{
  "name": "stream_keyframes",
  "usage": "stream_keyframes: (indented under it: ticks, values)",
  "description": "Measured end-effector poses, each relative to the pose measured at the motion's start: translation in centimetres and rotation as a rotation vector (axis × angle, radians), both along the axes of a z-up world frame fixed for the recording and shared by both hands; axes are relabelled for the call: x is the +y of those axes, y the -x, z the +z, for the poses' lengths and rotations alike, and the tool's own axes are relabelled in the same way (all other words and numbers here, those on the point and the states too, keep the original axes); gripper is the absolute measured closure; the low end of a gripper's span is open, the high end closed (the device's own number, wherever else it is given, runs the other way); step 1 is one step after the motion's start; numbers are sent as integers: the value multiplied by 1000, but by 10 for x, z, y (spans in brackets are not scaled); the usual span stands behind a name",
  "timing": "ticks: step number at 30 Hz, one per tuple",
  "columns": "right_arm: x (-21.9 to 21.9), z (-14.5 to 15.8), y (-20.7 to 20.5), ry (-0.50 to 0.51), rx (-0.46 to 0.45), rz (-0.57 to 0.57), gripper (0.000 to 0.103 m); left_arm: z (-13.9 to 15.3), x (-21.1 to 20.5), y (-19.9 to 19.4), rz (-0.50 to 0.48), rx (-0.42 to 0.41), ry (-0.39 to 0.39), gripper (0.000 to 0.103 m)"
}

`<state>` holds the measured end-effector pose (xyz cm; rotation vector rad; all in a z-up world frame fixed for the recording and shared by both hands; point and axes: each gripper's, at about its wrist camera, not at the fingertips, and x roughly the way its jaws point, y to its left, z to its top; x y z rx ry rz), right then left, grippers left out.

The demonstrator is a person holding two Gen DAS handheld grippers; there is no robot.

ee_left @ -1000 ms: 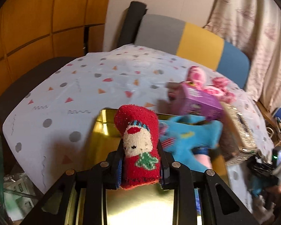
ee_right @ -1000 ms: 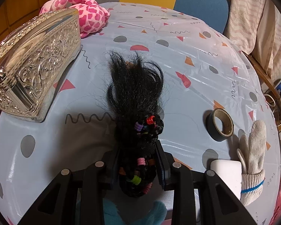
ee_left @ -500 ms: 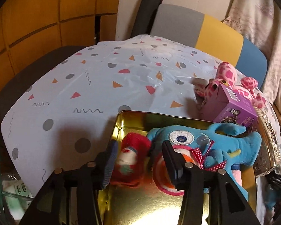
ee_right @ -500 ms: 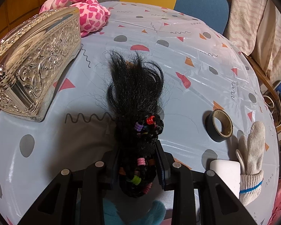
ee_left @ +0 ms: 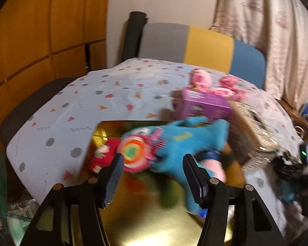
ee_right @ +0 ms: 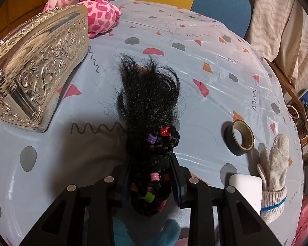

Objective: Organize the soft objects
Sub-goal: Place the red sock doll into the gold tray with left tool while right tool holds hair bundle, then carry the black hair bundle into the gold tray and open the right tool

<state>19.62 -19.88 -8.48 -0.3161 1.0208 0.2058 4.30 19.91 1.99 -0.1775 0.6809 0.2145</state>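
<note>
My left gripper is open and empty above the gold tin. In the tin lie a red Santa sock at the left and a blue plush toy with a pink and orange round patch. My right gripper is shut on a black hairpiece with coloured beads, held just over the patterned tablecloth. A pink spotted plush lies at the back of the table; it also shows in the left wrist view. A white knit glove lies at the right.
An ornate silver box stands at the left of the right wrist view. A purple box sits behind the tin. A tape roll and a white block lie near the glove. A multicoloured chair stands behind the table.
My left gripper let go of the red Santa sock in the gold tin, opened, and has drawn back. The right gripper with the hairpiece has stayed still.
</note>
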Motion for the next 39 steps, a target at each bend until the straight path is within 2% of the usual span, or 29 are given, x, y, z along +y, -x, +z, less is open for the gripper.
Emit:
stream_keyframes:
  ticks: [4,9,14,19,25,30,35,39]
  values:
    - [8,2,-5,52,30,-18,72,1,-26,10,-50,-3,2,35]
    - [20,1,-2,146,17,-32,72,-2,-44,17,-84,2,-16,34]
    - [17,3,-1,138,26,-88,72,-7,-47,22,-91,17,-7,32]
    - [7,10,-8,72,53,-164,73,-6,-46,28,-84,6,-7,31]
    - [-17,27,-3,-61,27,-264,74,-7,-42,30,-74,3,7,30]
    - [-25,50,12,-157,-26,-302,74,-8,-44,31,-80,6,14,29]
    - [-13,89,39,-256,-113,-258,74,-11,-46,32,-84,10,23,29]
    - [22,117,64,-316,-156,-121,74,-11,-41,35,-69,0,35,29]
